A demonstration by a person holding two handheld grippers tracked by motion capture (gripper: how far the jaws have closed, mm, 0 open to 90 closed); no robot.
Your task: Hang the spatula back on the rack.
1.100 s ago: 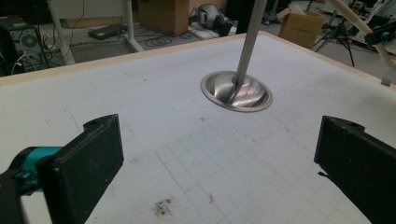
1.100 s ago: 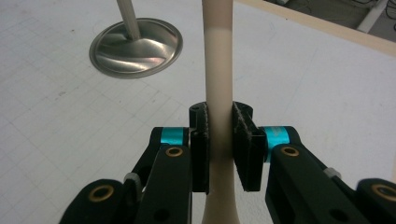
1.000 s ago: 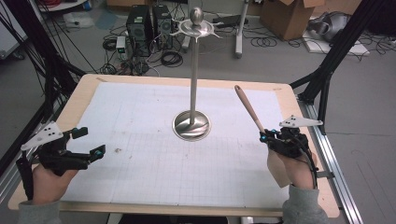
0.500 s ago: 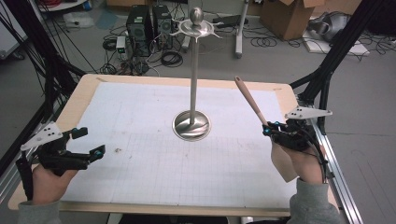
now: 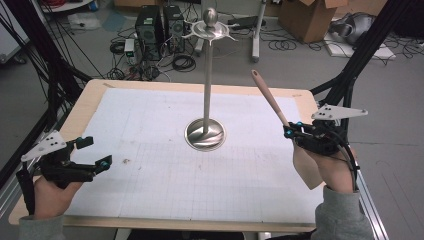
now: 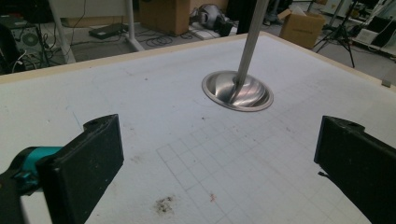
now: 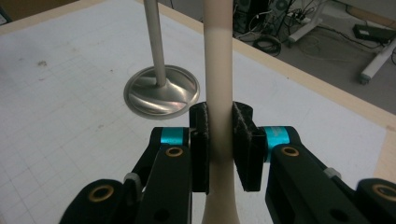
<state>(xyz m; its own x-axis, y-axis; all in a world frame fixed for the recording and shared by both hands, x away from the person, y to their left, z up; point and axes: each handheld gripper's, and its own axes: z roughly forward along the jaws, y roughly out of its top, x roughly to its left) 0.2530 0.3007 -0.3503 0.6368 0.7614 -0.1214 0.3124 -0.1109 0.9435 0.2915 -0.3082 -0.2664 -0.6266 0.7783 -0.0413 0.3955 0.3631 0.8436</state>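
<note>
Spatula (image 5: 270,97) clamped mid-handle in right tool (image 5: 290,131), raised above bench (image 5: 150,115), right of stand (image 5: 206,100). Left tool (image 5: 92,152) wide, empty. Could pivot or slip in narrow grip, missing hooks.

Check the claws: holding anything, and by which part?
Right claw is shut on the spatula, gripping its handle just above the blade. Left claw is open, holding nothing.
</note>
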